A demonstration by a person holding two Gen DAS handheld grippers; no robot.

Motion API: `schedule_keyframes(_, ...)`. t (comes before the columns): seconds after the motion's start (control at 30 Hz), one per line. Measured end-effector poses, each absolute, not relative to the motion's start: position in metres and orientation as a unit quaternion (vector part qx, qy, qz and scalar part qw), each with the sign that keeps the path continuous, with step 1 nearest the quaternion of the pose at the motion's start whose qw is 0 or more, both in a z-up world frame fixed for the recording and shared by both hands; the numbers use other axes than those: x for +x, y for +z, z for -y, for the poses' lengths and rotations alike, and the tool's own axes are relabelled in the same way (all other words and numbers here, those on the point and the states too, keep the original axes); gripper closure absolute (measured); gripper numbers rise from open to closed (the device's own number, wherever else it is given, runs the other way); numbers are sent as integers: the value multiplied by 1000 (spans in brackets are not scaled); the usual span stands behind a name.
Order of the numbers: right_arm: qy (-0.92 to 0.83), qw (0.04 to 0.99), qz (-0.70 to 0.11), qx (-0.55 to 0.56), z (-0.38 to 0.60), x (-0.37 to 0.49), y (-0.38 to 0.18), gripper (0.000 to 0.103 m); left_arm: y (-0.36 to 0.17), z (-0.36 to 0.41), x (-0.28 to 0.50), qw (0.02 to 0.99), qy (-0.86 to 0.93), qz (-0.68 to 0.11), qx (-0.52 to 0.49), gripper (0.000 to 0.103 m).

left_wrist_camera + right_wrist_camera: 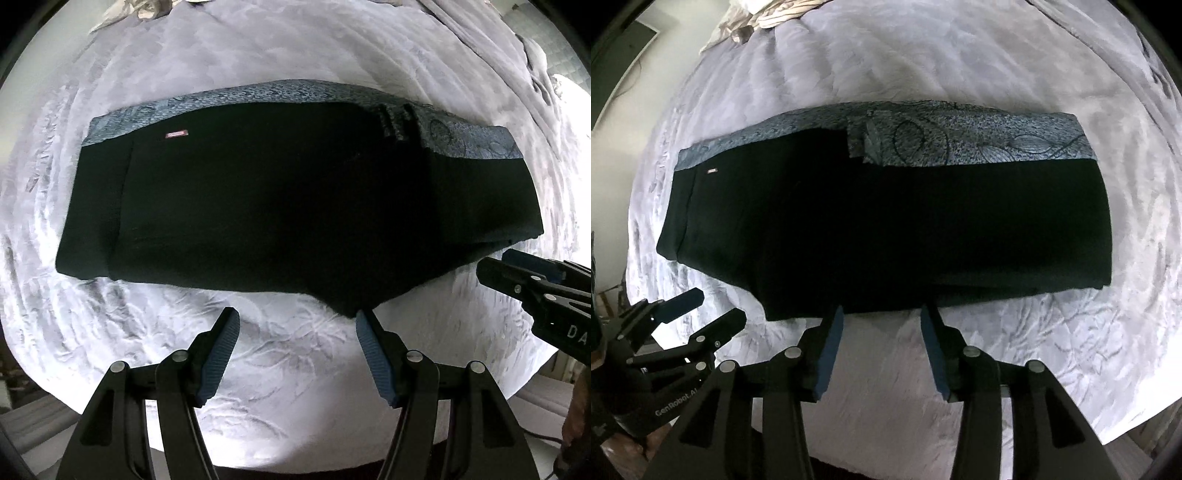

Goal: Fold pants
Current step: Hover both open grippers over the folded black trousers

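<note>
Black pants (288,206) with a blue-grey patterned strip along the far edge lie folded lengthwise across a white bed; they also show in the right wrist view (886,229). My left gripper (297,317) is open and empty, just short of the pants' near edge. My right gripper (882,314) is open and empty, its fingertips at the near edge of the pants. The right gripper also shows in the left wrist view (517,266), beside the pants' right end. The left gripper also shows in the right wrist view (716,306), near the left end.
The white textured bedspread (280,354) surrounds the pants. Crumpled beige cloth (775,14) lies at the bed's far left. A grey blanket fold (480,44) runs along the far right. The bed edge (1100,439) is close behind the grippers.
</note>
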State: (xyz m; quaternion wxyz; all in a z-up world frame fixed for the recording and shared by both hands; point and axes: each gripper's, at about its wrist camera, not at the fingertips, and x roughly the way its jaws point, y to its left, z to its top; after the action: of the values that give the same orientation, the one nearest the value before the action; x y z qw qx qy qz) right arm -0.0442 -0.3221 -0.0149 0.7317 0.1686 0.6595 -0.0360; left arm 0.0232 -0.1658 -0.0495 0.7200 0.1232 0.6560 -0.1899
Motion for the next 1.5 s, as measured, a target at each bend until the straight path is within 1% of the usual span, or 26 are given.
schedule_keyframes(0.13, -46, 731, -661, 161, 315, -50, -7, 53, -42, 152, 20, 720, -189, -656, 125, 36)
schedule_keyframes(0.3, -51, 732, -663, 148, 302, -57, 2, 52, -35, 138, 21, 720, -186, -657, 123, 36)
schedule_keyframes(0.4, -50, 731, -665, 143, 295, -59, 4, 46, -31, 130, 23, 723, -184, -655, 117, 36)
schedule_keyframes(0.5, -48, 728, -670, 138, 286, -56, 3, 46, -33, 138, 30, 724, -183, -656, 109, 36)
schedule_keyframes(0.6, -46, 726, -674, 129, 277, -51, 1, 46, -33, 129, 34, 724, -181, -657, 106, 36)
schedule_keyframes(0.7, -43, 723, -678, 121, 268, -47, -2, 40, -36, 121, 37, 721, -175, -662, 105, 36)
schedule_keyframes(0.77, -40, 722, -681, 116, 263, -44, -3, 40, -37, 115, 38, 722, -170, -663, 102, 36)
schedule_keyframes(0.8, -38, 721, -683, 113, 260, -43, -4, 40, -37, 112, 39, 722, -167, -664, 100, 35)
schedule_keyframes(0.83, -37, 721, -683, 110, 258, -41, -4, 39, -38, 110, 40, 722, -164, -665, 97, 29)
schedule_keyframes(0.87, -36, 720, -684, 107, 256, -40, -4, 39, -38, 105, 42, 724, -160, -665, 91, 15)
schedule_keyframes(0.9, -35, 720, -685, 105, 254, -39, -4, 39, -38, 102, 43, 726, -158, -664, 87, 11)
schedule_keyframes(0.97, -33, 719, -687, 101, 250, -36, -4, 39, -37, 95, 45, 728, -153, -663, 82, 11)
schedule_keyframes(1.03, -31, 718, -688, 96, 246, -34, -5, 34, -38, 91, 47, 727, -149, -666, 79, 11)
schedule_keyframes(1.07, -30, 718, -689, 94, 245, -33, -5, 33, -39, 88, 49, 726, -148, -667, 77, 11)
schedule_keyframes(1.27, -29, 714, -694, 84, 240, -29, -8, 33, -43, 82, 49, 723, -142, -673, 70, 11)
schedule_keyframes(1.5, -32, 715, -694, 76, 234, -26, -10, 25, -48, 74, 52, 720, -141, -676, 65, 11)
